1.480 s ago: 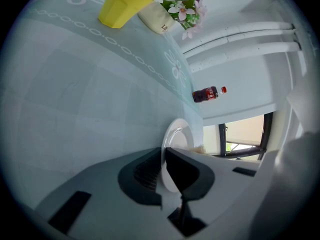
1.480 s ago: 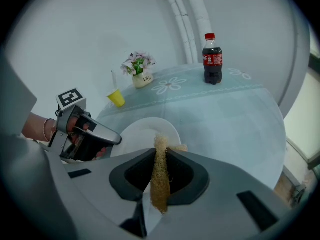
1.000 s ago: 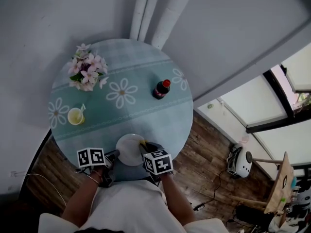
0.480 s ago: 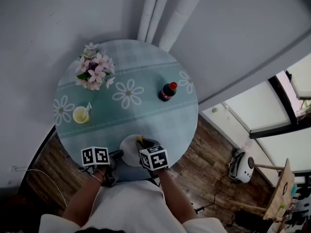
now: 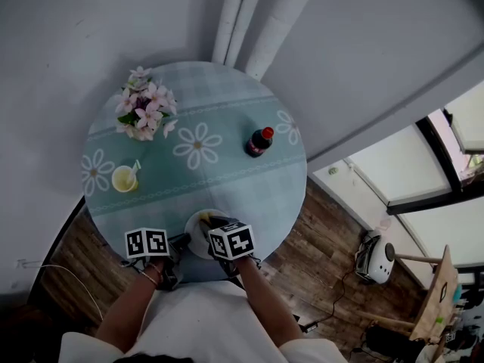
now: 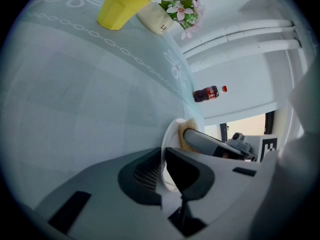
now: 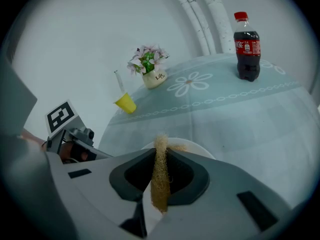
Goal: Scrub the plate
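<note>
My scrub pad (image 7: 160, 179) looked coarse and fibrous, the white plate (image 6: 171, 132) smooth and glossy, the tablecloth (image 7: 240, 119) matt cloth.

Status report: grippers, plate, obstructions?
Left hand-held gripper shut on plate rim. Right hand-held gripper shut on sponge, over plate. Bottle, cup, flowers well clear.

Soft, even daylight with faint shadows; both gripper views are fisheye-bent, dark-cornered and blurred close up.
</note>
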